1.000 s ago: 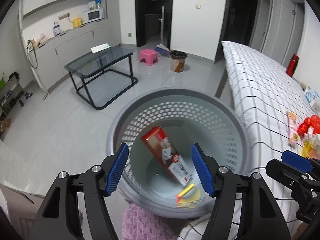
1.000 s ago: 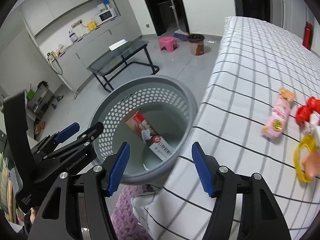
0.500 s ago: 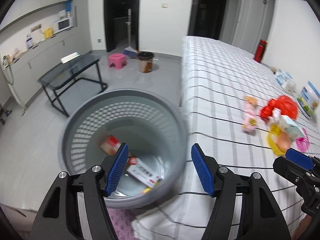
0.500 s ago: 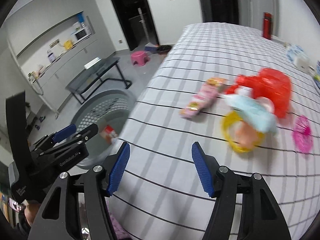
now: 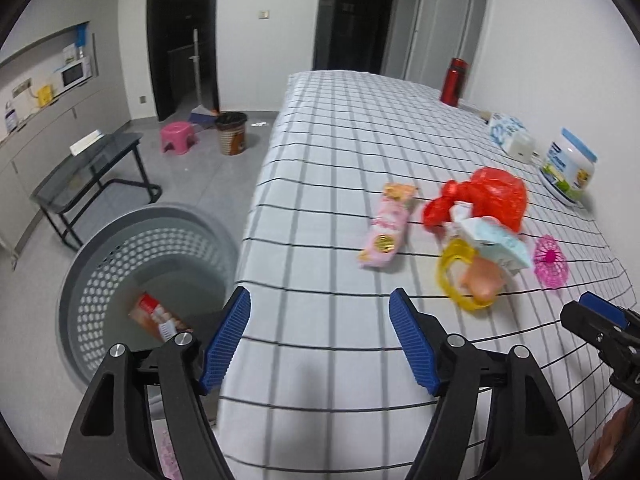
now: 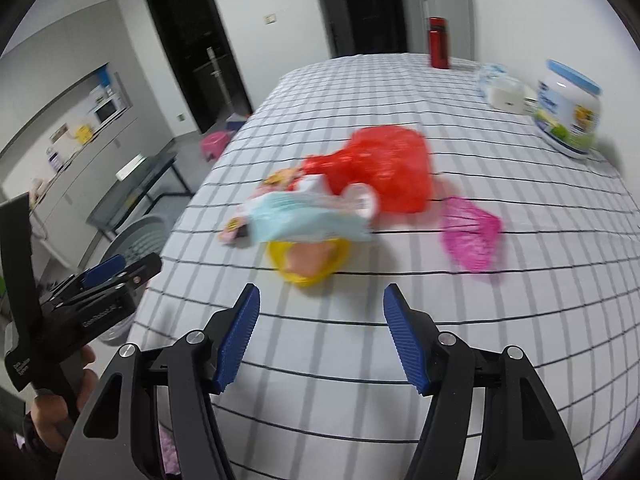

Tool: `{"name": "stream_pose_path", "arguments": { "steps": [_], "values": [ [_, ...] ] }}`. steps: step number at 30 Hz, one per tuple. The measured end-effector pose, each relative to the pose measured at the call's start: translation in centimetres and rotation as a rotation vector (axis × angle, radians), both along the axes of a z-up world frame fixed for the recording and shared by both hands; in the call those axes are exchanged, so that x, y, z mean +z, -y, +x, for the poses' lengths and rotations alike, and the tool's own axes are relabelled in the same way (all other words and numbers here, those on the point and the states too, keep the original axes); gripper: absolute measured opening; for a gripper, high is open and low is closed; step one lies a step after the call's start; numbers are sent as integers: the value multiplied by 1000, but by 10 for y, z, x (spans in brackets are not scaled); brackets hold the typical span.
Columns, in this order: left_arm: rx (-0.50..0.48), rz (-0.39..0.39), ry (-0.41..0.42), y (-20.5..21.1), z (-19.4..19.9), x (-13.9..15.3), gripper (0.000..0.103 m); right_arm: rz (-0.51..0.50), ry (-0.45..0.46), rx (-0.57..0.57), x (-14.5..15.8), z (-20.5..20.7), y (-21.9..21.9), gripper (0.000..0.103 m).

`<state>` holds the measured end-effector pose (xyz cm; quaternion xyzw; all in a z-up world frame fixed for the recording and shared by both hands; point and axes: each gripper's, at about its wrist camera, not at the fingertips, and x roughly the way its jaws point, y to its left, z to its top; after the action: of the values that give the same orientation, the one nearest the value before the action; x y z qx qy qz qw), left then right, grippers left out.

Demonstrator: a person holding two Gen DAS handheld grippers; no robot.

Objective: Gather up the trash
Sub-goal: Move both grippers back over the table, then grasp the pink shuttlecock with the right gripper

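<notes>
While a second ago both cameras looked down into the gray laundry basket [image 5: 100, 240], they now look across the checked bed [image 5: 340, 160] at the pile of trash. That likely means one drop is done and the person is going back for more.

The left gripper [image 5: 320, 340] has just been opening wider, and nothing is between its blue pads. The right gripper [image 6: 320, 332] also stands apart and holds nothing.

The basket sits on the floor just beside the bed. Inside it lies a red and white box [image 5: 160, 320]; the left gripper hides the rest of the bottom.

On the bed the trash lies close together: a pink snack packet [image 5: 386, 232], a red plastic bag [image 5: 492, 196], a pale blue carton [image 5: 496, 244] resting on a yellow ring [image 5: 452, 276], and a pink mesh thing [image 5: 552, 264] a little apart. The ring is nearest the right gripper, so it or the carton may be picked next.

A white tub with a blue lid [image 6: 568, 108] stands farther back; what is in it cannot be seen.
</notes>
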<state>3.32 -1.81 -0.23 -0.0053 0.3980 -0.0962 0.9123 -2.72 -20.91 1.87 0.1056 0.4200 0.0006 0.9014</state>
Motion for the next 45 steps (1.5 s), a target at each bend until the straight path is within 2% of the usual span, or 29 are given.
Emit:
{"name": "stream_pose_path", "arguments": {
  "steps": [10,18,26,35,37,39,41,42,44,45],
  "values": [
    [-54,10,25,42,3,9,78,-13,5,-138,-10,-9,67,62],
    [-92,11,50,68,5,17,84,-26,-6,-187,-22,6,102,62],
    [-99,6,63,81,7,20,85,-55,-30,-185,-39,34,110,62],
    [-96,3,49,84,9,16,88,-150,-39,-214,-54,57,109,61],
    [-98,-1,49,83,9,15,88,-150,-42,-214,-57,59,110,52],
    [-102,-3,48,84,9,15,89,-150,-54,-210,-60,63,110,31],
    [-108,-4,47,85,9,14,89,-142,-64,-204,-63,65,109,24],
    [-111,-4,47,85,8,14,89,-136,-63,-202,-64,64,108,14],
    [-115,-2,51,85,7,15,90,-128,-61,-203,-64,63,108,4],
    [-118,-4,52,85,7,15,90,-118,-56,-203,-64,62,109,4]
  ]
}}
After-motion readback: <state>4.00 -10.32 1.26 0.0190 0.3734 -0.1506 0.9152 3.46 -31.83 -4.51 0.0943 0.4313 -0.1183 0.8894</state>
